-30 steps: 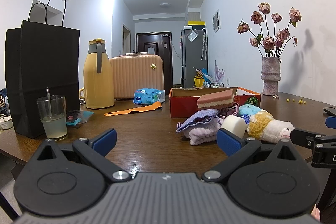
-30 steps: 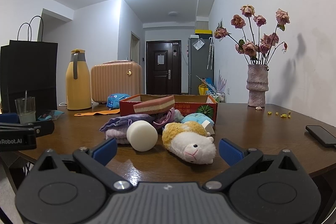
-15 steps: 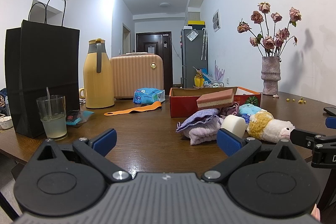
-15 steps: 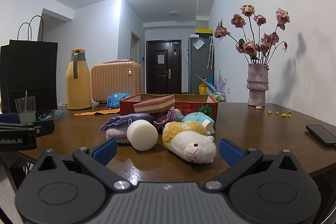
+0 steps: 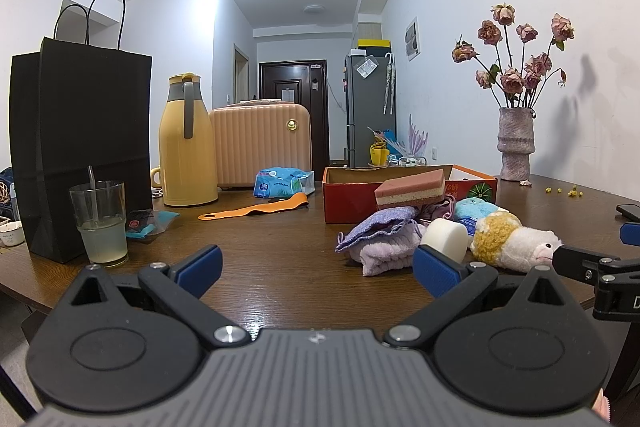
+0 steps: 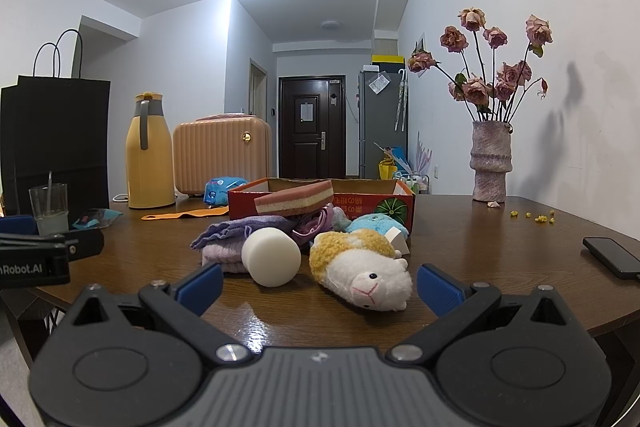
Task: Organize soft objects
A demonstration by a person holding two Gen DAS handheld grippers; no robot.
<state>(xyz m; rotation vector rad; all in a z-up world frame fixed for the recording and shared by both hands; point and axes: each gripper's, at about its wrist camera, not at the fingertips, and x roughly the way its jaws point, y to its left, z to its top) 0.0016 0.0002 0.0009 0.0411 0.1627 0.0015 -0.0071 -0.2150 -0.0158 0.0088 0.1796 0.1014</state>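
A pile of soft things lies on the brown table before a red cardboard box (image 6: 372, 203) (image 5: 348, 203). It holds a yellow-and-white plush hamster (image 6: 360, 267) (image 5: 508, 243), a white foam cylinder (image 6: 272, 257) (image 5: 444, 239), a folded purple towel (image 6: 228, 237) (image 5: 380, 239), a blue plush (image 6: 374, 225) and a pink layered sponge (image 6: 294, 199) (image 5: 412, 189) resting on top. My right gripper (image 6: 318, 281) is open and empty, just short of the hamster and cylinder. My left gripper (image 5: 316, 267) is open and empty, left of the pile.
A black paper bag (image 5: 80, 155), a glass of drink (image 5: 102, 223), a yellow thermos (image 5: 186, 147) and a peach case (image 5: 260, 147) stand at the left. A vase of dried roses (image 6: 490, 163) and a phone (image 6: 612, 257) are at the right. An orange strap (image 5: 256, 209) lies mid-table.
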